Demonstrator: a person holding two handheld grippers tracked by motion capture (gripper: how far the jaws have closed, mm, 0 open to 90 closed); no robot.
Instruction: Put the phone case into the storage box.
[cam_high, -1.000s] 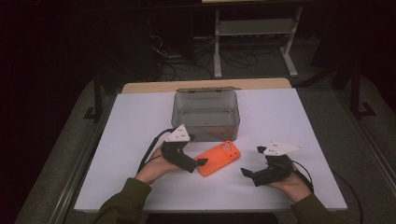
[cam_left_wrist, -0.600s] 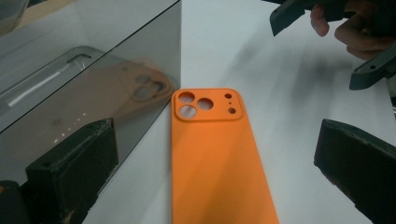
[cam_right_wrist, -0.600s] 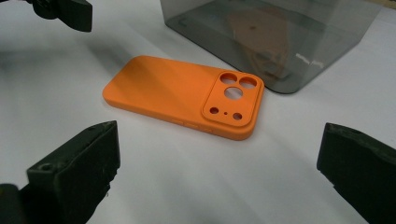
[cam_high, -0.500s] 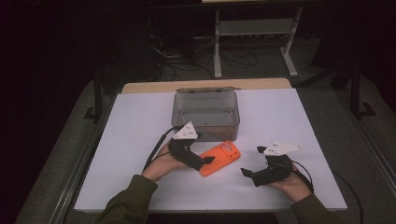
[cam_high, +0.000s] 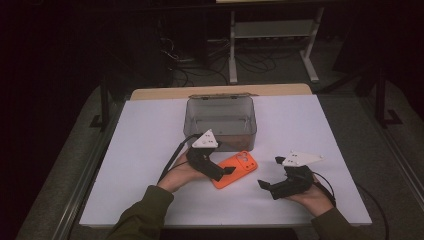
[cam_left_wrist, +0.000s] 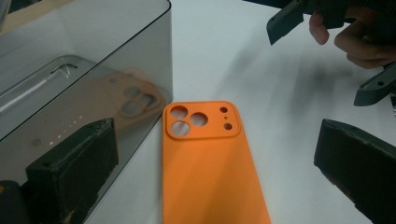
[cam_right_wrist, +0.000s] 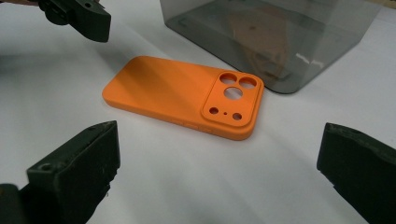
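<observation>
Orange phone case (cam_high: 235, 169) is lying flat on the white surface (cam_high: 150, 140), back side up so you can see the camera cutouts, just in front of the smoky see-through box (cam_high: 220, 122). From the left claw's own view the case (cam_left_wrist: 208, 158) runs right up the middle between the two black jaws, with the box wall (cam_left_wrist: 88, 88) just beside it on one side, and you can even see the case's reflection in the plastic. The left claw (cam_high: 221, 172) is spread wide and has nothing in it; in the high view its jaw tips sit right at the near end of the case, though I honestly can't tell if they're touching it. The right claw (cam_high: 270, 186) is off to the side, resting low over the surface in the person's hand, also gaping wide with nothing held. From its view the case (cam_right_wrist: 187, 95) lies a bit ahead at an angle, camera end toward the box (cam_right_wrist: 280, 37), and the other claw (cam_right_wrist: 79, 16) pokes in at the top corner. Something pale lies inside the box, but it's too murky to make out.
</observation>
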